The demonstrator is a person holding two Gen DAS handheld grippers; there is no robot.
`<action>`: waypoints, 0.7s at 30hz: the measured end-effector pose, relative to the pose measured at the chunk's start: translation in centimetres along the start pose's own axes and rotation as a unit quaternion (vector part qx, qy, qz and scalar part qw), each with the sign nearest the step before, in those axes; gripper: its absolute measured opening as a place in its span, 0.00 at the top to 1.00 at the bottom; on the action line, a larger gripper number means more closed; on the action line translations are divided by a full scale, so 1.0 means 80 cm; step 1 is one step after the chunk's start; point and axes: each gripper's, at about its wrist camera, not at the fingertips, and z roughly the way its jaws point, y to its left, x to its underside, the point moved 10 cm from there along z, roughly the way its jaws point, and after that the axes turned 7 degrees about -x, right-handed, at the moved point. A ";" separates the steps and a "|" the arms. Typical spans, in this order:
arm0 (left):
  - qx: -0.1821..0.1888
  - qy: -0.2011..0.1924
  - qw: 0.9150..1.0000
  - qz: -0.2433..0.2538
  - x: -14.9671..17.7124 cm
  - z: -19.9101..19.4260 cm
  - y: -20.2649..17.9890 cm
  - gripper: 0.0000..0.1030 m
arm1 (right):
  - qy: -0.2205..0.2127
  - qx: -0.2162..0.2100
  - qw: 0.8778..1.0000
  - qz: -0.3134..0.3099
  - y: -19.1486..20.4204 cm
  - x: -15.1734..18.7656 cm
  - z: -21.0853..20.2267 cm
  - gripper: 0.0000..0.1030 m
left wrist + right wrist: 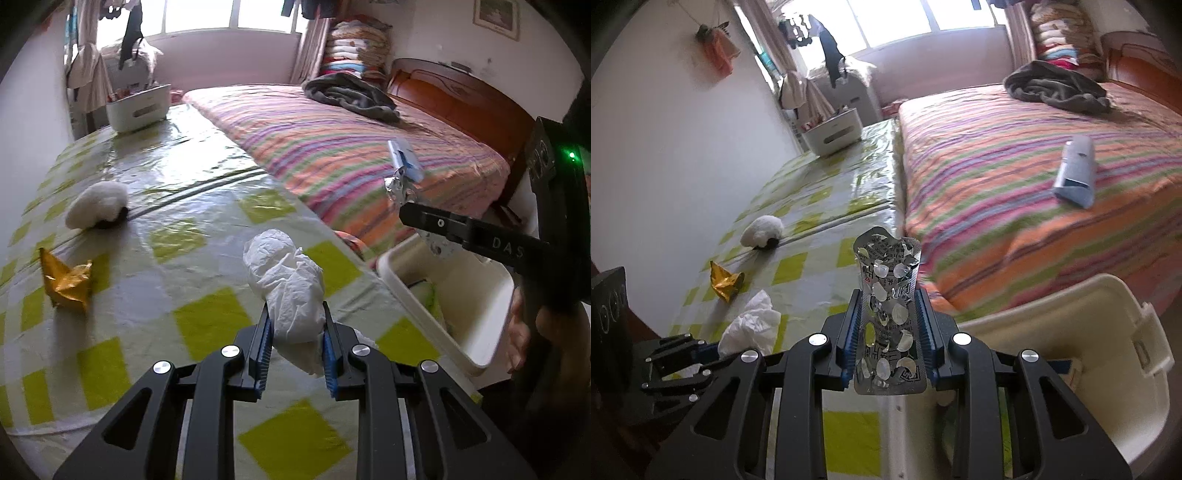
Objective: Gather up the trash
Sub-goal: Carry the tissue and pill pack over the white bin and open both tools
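**Two Pieces of Trash Held, Bin Just Ahead**

Clamped on a crumpled tissue point(291, 291): left gripper point(297, 325), above the checked worktop point(207, 317). Pinched upright in the right gripper point(888, 321): an emptied blister pack point(888, 314), close beside the white bin point(1082, 332) between worktop and bed point(1015, 192). Best carried fully over the rim before letting go, one gripper at a time, to avoid crowding. Left to collect, by the look of it: gold wrapper point(66, 280), white wad point(98, 205), blue carton point(1076, 171) on the bed.

Bin point(1108, 332) mouth unobstructed; table point(207, 229) middle bare; wrapper point(68, 282), white ball point(98, 203) at left.
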 end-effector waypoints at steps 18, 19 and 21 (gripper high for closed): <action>0.062 -0.008 0.996 0.058 -0.012 -0.007 -0.124 0.78 | -0.054 0.069 0.995 0.041 -0.089 0.012 -0.072 0.72; 0.065 -0.008 0.996 0.060 -0.013 -0.006 -0.129 0.78 | -0.059 0.077 0.994 0.043 -0.094 0.012 -0.078 0.71; 0.069 -0.007 0.996 0.063 -0.013 -0.007 -0.138 0.78 | -0.066 0.080 0.993 0.049 -0.101 0.012 -0.087 0.70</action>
